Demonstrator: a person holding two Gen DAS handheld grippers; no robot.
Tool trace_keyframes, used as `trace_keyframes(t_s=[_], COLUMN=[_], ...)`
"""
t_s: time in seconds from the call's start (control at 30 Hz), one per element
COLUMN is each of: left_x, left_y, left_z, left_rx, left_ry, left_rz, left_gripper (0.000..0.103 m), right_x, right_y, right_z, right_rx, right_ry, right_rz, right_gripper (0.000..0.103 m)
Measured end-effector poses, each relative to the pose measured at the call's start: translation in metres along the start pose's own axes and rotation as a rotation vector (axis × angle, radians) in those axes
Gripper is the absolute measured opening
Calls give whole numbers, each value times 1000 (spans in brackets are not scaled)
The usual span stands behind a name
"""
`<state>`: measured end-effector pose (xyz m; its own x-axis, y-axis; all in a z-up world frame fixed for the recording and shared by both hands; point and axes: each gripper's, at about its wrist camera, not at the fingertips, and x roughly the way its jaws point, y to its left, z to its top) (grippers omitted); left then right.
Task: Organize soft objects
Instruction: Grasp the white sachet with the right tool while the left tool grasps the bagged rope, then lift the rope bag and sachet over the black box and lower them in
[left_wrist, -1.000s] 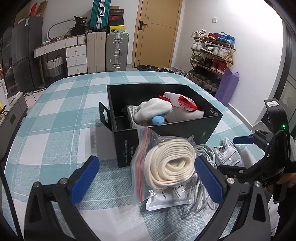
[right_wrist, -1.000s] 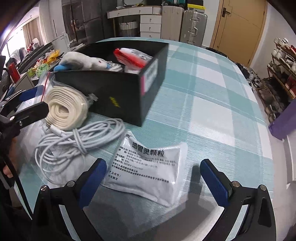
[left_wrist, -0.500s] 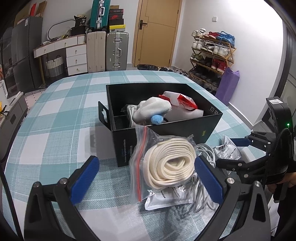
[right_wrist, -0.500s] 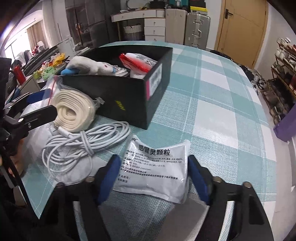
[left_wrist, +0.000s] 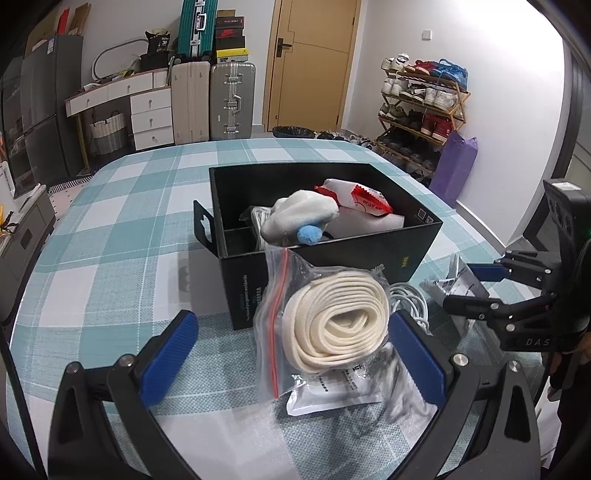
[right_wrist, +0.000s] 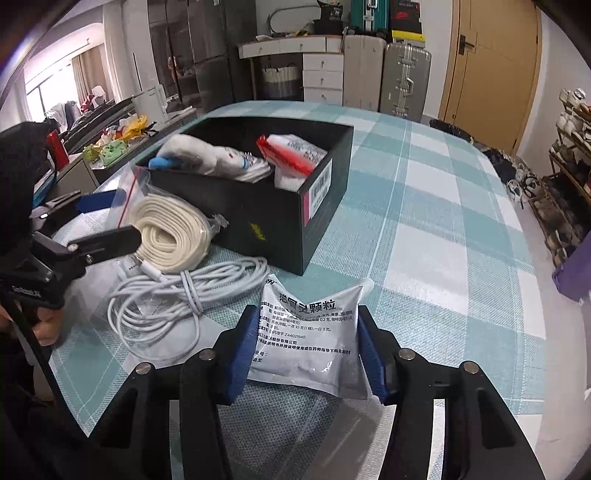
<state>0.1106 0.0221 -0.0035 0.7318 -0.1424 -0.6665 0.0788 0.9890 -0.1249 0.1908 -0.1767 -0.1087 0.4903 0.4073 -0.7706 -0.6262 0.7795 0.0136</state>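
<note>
A black box (left_wrist: 424, 236) (right_wrist: 288, 218) on the checked table holds a white plush toy (left_wrist: 299, 214) and a red-and-white packet (left_wrist: 362, 199). A zip bag with a coiled cream rope (left_wrist: 336, 317) (right_wrist: 170, 232) leans on the box front. My left gripper (left_wrist: 295, 354) is open around the bag without pinching it. My right gripper (right_wrist: 306, 350) is shut on a grey printed sachet (right_wrist: 310, 332), which buckles and lifts off the table. A white cable bundle (right_wrist: 177, 295) lies beside it. Another sachet (left_wrist: 332, 391) lies under the bag.
The table (left_wrist: 122, 229) has a teal-and-white checked cloth and a rounded edge. Suitcases (left_wrist: 232, 99), drawers, a door and a shoe rack (left_wrist: 421, 107) stand behind. My right gripper also shows at the right in the left wrist view (left_wrist: 491, 288).
My right gripper has closed from wide open onto the grey sachet and raised it. My left gripper has stayed open around the rope bag.
</note>
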Motion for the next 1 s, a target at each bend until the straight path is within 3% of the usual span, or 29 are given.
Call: trace_keyframes(t_s=[0.37,0.43,0.77,1.0], left_x=[5,6,17,10], left_y=[-2,-2,-2,-2], left_z=[1,1,-1,-1], left_rx=[5,2,-22,-47], left_ry=[21,32,95,72], left_rz=[-35,-54,-80,-139], left_gripper=[100,90,66,25], right_x=[-9,-9,-8,-9], right_y=[-10,-11,-12,-12], right_z=[2,2,2,2], right_rx=[28,30,31,29], right_ry=[-29,-29,-30,-37], right_rz=[-12,-13,-8,-4], right_gripper=[52,52,52,52])
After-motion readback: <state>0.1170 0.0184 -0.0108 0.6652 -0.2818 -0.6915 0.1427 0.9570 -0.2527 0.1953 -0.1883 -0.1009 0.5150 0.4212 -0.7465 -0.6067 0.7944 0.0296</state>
